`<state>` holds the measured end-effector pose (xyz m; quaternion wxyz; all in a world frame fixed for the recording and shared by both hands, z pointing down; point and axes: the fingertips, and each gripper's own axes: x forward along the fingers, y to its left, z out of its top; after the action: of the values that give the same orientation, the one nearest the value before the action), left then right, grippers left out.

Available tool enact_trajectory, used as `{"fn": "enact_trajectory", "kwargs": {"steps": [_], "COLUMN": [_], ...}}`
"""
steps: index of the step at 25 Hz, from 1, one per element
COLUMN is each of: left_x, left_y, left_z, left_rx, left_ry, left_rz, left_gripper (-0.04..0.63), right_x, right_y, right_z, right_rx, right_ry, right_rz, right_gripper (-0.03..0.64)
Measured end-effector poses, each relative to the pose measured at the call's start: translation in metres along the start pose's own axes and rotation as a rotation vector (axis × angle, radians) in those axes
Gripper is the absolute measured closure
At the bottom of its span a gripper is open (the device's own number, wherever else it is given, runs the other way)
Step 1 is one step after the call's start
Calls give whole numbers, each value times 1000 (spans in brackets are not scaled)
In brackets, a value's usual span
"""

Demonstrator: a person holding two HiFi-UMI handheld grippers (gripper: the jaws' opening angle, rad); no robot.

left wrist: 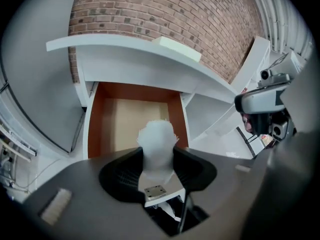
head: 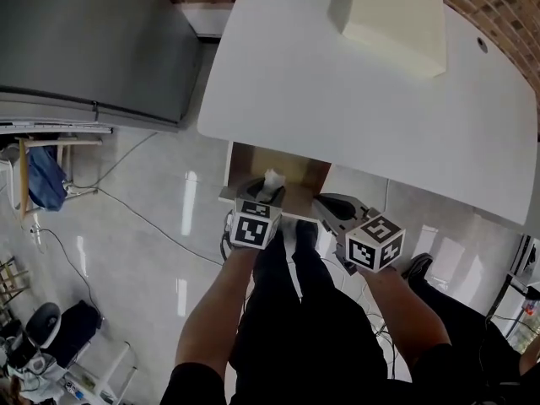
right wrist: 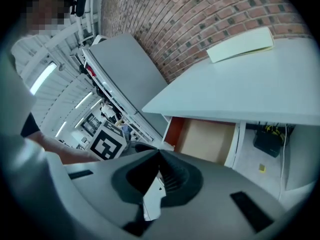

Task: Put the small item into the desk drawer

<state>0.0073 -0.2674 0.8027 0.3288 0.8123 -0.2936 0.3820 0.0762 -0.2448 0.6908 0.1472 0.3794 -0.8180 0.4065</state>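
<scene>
The desk drawer (head: 283, 164) stands pulled out under the white desk top (head: 363, 99), with its tan bottom (left wrist: 129, 119) bare. My left gripper (head: 267, 196) is shut on the small item (head: 272, 180), a crumpled white wad, just above the drawer's front part. In the left gripper view the wad (left wrist: 157, 143) sticks up between the dark jaws of the left gripper (left wrist: 158, 154). To its right, in front of the desk, my right gripper (head: 336, 207) is shut with nothing in it; in its own view the right gripper (right wrist: 159, 156) has its jaws meeting, and the drawer (right wrist: 207, 138) lies ahead.
A cream flat box (head: 391, 15) lies at the back of the desk top. A grey cabinet (head: 93, 40) stands to the left, with cables on the tiled floor (head: 152, 226). Behind the desk is a brick wall (left wrist: 165, 14). Under it sits a black box (right wrist: 267, 141).
</scene>
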Motion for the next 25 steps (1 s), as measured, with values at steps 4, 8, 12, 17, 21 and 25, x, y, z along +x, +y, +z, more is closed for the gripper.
{"fn": "enact_trajectory", "kwargs": {"steps": [4,8,12,17,21,25], "left_x": [26,48,68,88,103,114], "left_y": [-2,-4,-4,-5,-4,1], "left_z": [-17,-29,-35,-45,-59,-66], "left_rx": [52,127,199,294,315,374], "left_ry": [67,145,204,298,341,394], "left_rz": [-12,-28,-38,-65,-94,-97], "left_gripper": [408,408,408,407,407,407], "right_x": [2,-2,-8,-13,-16,-17], "right_y": [-9,-13,-20,-31,-36,-42], "right_z": [-12,-25,-40,-52,-57,-63], "right_rx": [6,17,27,41,50,63], "right_ry": [4,14,28,35,30,27], "right_rz": [-29,-43,-60,-77,-84,-92], "right_gripper": [606,606,606,606,606,606]}}
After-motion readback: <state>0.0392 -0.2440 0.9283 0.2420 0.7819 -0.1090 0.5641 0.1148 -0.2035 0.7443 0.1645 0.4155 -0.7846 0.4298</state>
